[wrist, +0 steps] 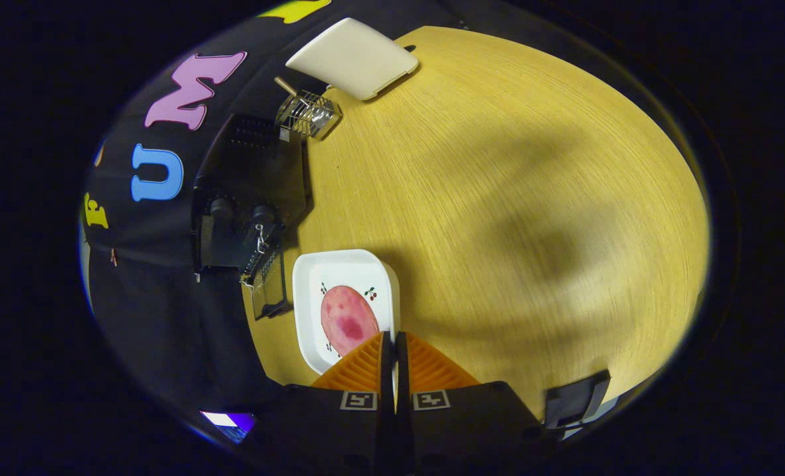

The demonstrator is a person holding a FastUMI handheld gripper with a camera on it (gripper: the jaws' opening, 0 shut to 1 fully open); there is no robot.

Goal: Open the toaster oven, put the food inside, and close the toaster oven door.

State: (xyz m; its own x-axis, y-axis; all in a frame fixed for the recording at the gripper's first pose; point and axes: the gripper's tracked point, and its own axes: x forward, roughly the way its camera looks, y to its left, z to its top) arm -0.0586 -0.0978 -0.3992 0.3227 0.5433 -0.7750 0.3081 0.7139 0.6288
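While the jaws sit clenched on nothing, food (pixel 348 319) on white plate (pixel 313 271) just ahead, toaster oven (pixel 247 198) beyond.

Recording booth, black cloth wall (pixel 167 317), wooden table (pixel 498 198), toaster oven (pixel 247 198)

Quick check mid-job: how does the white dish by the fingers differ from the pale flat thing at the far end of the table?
The white dish holds a pink food slice; the pale tray holds nothing. The dish shows cherry prints, the tray is plain. The dish sits just ahead of the shut gripper; the tray lies beyond the toaster oven. Both are rounded rectangles on the wooden table.
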